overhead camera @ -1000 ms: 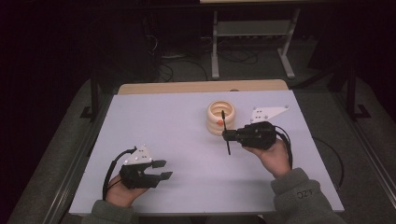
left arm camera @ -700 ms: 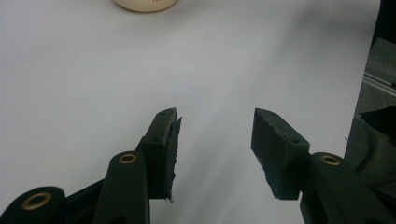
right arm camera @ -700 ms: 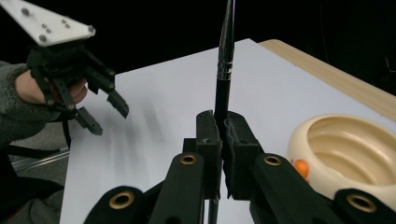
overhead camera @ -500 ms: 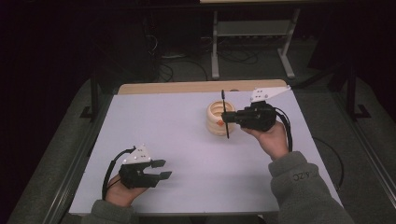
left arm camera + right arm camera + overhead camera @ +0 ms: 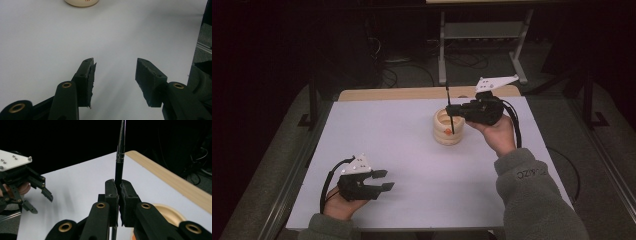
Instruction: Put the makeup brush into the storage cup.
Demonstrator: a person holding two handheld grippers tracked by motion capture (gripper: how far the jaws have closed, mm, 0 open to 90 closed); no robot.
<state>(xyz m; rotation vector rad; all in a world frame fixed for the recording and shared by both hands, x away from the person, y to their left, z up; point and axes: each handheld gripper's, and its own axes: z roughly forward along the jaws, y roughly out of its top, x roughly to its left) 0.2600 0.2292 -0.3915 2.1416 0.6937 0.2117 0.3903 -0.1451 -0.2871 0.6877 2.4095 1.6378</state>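
My right gripper (image 5: 453,109) was clamped on a pen (image 5: 450,111), pads pressed flat against its black barrel. In the right gripper view the pen (image 5: 119,168) stood nearly upright between my jaws, its silver band just above the pads and its upper end running off the top of the picture. A short stub of barrel showed below the pads.

From above, the pen's lower tip hung over the holder (image 5: 449,128), a cream ringed cup on the table (image 5: 387,135), just under and slightly ahead of my right jaws. I could not tell whether the tip was inside the rim or just above it. The holder's rim (image 5: 168,213) sat low and to the right of my clamped pads.

My left gripper (image 5: 384,180) lay near the table's near edge, well apart from the holder. Its jaws stood apart with bare table between the pads (image 5: 89,80) and nothing held. The holder's base (image 5: 81,2) showed far ahead of them, a little left.
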